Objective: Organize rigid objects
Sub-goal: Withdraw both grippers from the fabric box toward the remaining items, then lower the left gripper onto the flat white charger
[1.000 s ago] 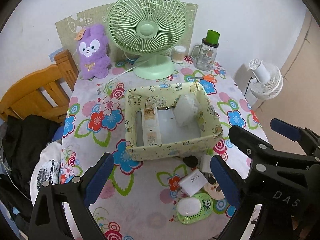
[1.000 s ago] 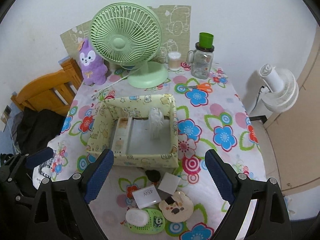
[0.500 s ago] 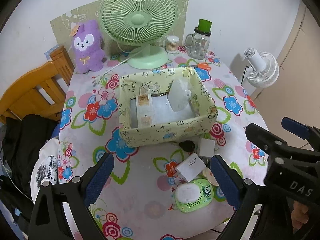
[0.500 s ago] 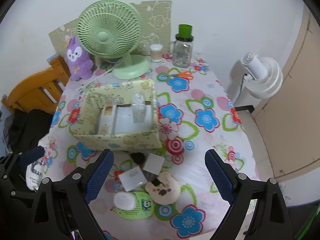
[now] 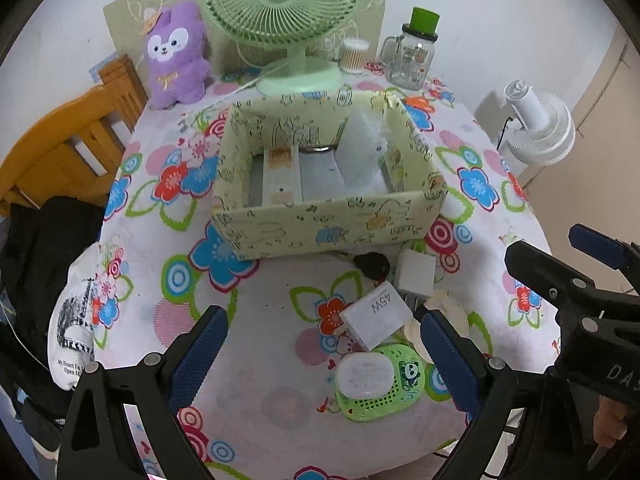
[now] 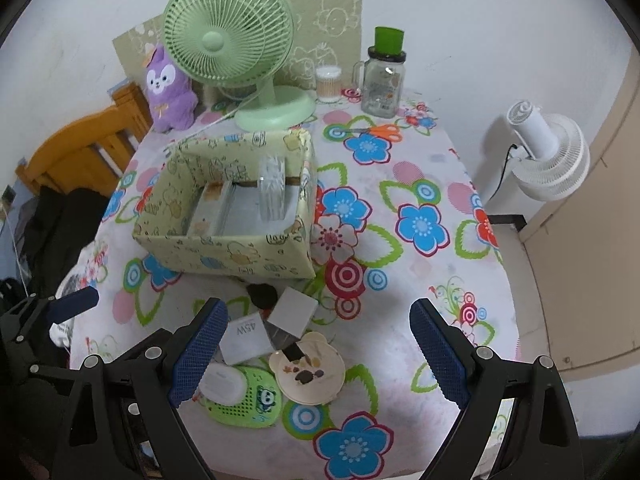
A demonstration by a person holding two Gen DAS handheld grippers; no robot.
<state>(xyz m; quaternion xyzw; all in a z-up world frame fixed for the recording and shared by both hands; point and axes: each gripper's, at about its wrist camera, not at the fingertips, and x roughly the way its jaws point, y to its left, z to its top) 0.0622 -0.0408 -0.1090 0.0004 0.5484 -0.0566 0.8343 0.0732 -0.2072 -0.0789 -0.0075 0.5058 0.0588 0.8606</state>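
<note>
Hovering over the near edge of the flowered table (image 6: 400, 152), the right gripper (image 6: 318, 356) and left gripper (image 5: 324, 354) both stand with jaws wide apart, nothing between them. Just in front of the patterned box (image 5: 328, 224) lies the small clutter: a green panda case (image 5: 378, 384) nearest, then a white 45W charger (image 5: 378, 310), a bear-shaped dish (image 6: 308, 368), a second white charger cube (image 5: 416, 272) and a black round piece (image 5: 374, 265) touching the box's front. The chargers look light, stiff and smooth (likely slippery), best pinched across flat opposite faces; the dish seems fragile.
</note>
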